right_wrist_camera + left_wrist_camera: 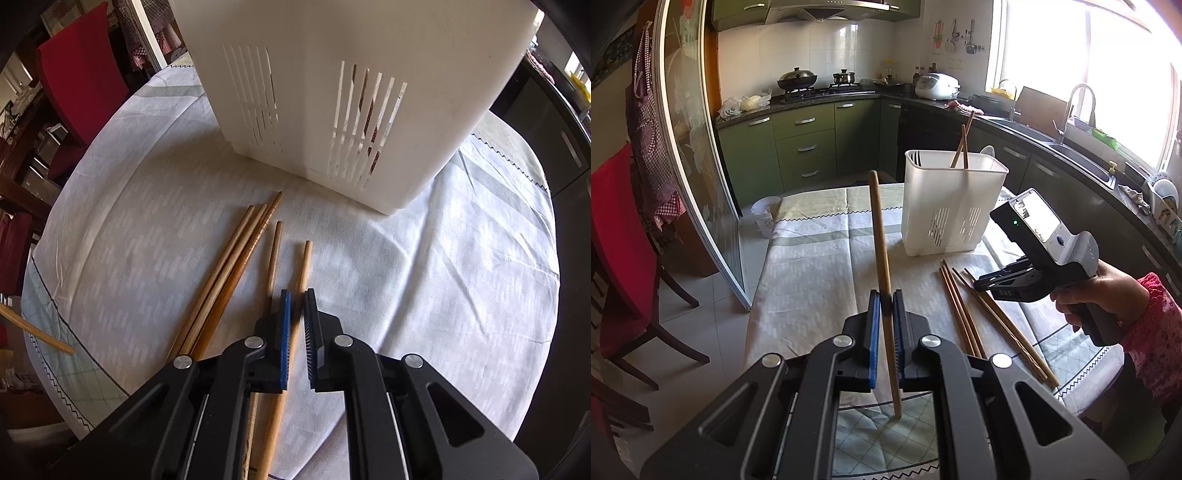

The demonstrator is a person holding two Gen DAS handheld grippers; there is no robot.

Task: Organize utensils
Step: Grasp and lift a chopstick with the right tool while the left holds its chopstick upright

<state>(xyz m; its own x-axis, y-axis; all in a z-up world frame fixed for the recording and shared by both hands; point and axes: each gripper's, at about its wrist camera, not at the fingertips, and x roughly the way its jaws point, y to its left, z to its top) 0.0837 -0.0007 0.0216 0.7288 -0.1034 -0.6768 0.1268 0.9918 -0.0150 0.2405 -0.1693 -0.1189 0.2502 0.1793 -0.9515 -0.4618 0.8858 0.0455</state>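
Left gripper (885,314) fingers clamp one upright wooden chopstick (881,251); right gripper (297,314) sits slightly parted over loose wooden chopsticks (236,269) beside the white slotted plastic holder (332,92).

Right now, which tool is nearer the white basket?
Right. The right tool sits low beside the white basket, over the loose chopsticks. The left tool is farther back, gripping one chopstick.

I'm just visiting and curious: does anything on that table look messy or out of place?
Yes. Five wooden chopsticks lie loose and fanned out on the tablecloth beside the white utensil holder, not in it. Two chopsticks already stand inside, crossed. Nothing looks spilled or broken.
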